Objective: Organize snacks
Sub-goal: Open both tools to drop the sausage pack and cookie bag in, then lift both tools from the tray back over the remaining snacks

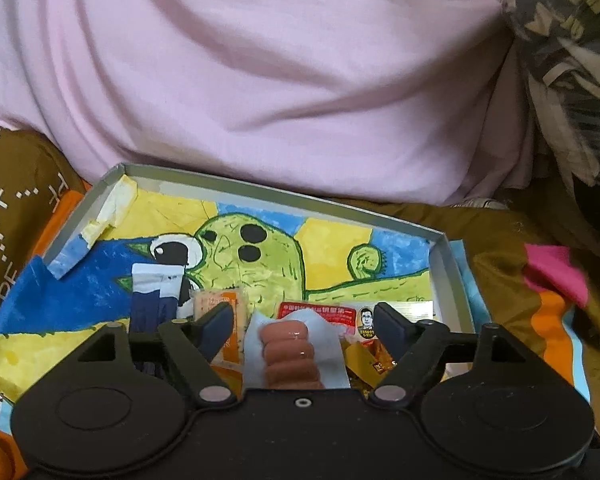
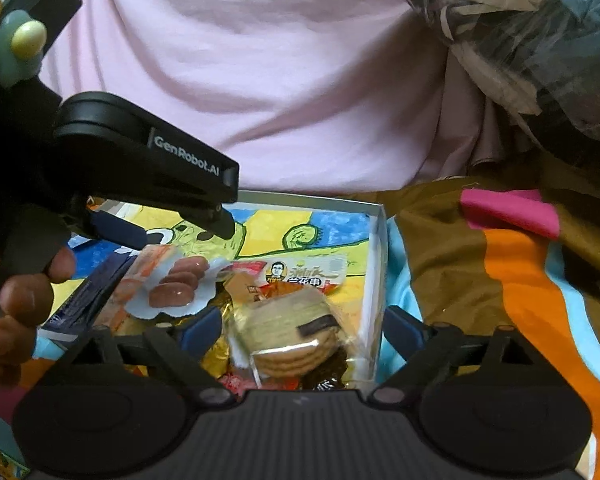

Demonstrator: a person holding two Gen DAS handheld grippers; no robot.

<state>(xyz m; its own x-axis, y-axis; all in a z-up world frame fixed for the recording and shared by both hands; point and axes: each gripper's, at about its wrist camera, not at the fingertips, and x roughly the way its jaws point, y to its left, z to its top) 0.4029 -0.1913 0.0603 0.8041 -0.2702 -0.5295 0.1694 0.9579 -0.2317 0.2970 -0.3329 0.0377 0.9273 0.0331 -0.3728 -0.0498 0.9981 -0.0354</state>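
Hovering open, both grippers [image 1: 304, 330] [image 2: 302, 334] overhang snacks [image 2: 176, 282] in tray [image 1: 236, 184].

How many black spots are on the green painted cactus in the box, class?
3, clustered on the green cactus top: left spot, upper right spot, lower spot. Snacks may hide others lower down.
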